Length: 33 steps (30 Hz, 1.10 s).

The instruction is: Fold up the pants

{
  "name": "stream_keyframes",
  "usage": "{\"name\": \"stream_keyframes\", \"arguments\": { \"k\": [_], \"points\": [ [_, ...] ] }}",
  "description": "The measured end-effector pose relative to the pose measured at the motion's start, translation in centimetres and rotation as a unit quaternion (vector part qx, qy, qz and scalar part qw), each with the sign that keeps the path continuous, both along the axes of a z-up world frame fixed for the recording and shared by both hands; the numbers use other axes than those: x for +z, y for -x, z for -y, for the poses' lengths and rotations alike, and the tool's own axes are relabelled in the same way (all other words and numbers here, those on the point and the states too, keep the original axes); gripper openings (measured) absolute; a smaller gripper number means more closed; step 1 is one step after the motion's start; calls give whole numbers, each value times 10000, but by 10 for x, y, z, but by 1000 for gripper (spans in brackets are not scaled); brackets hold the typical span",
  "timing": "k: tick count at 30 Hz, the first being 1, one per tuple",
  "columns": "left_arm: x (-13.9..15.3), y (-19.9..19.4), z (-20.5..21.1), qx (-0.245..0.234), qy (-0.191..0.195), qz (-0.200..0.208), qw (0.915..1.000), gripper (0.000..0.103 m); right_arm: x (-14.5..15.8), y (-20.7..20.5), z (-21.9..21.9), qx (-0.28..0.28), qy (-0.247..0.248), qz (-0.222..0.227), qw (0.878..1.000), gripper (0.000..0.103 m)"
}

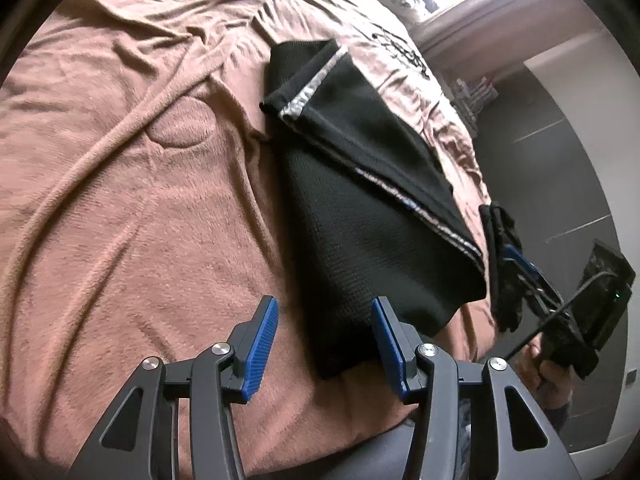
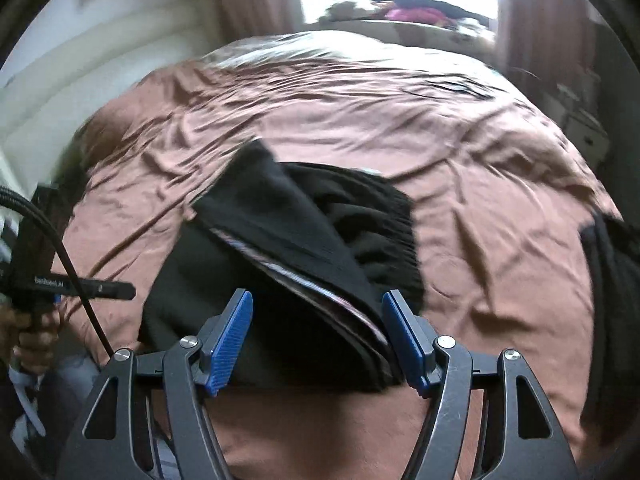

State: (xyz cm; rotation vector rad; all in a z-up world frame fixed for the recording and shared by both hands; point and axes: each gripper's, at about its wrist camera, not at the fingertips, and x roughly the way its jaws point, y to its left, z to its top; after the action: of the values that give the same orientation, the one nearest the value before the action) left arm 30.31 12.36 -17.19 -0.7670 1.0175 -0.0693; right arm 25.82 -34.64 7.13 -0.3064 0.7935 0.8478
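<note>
I read this as the end of a fold: the black pants (image 1: 360,208) lie in a doubled-over bundle on the brown bedspread (image 1: 120,200) near the bed's edge, with a pale side stripe (image 1: 312,84) running along the upper layer. My left gripper (image 1: 324,344) hovers over the bundle's near corner with its jaws apart and nothing between the pads; the cloth lies below them, not pinched. My right gripper (image 2: 318,344) sits just above the near end of the pants (image 2: 280,272), its jaws parted as well, and I judge the pads are not pressing on the fabric though it shows between them. In my view the next move calls for either one more fold across the length or a light smoothing of the top flap, which stands lifted and uneven on the right camera. That picture is blurred, so I cannot say whether the layers line up at the far end. The waistband's gathered part (image 2: 384,232) is half covered by the flap. Another dark garment (image 2: 612,280) is cut off at the right rim, and I cannot tell what it is.
</note>
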Motion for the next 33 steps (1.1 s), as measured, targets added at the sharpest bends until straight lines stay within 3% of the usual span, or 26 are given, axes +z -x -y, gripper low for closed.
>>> {"name": "stream_keyframes", "arguments": {
  "k": [10,20,33],
  "points": [
    [14,24,-26,445,-230,158,9986,52,-18,-22,-86,887,513,44,9947,66],
    [19,67,-69,1162,-285,160,9927,52,-45,-22,-172,1679,1089,253,9794,65],
    [3,100,-106,1610,-205,10,9867,52,-92,-27,-238,1588,1909,502,9674,65]
  ]
}}
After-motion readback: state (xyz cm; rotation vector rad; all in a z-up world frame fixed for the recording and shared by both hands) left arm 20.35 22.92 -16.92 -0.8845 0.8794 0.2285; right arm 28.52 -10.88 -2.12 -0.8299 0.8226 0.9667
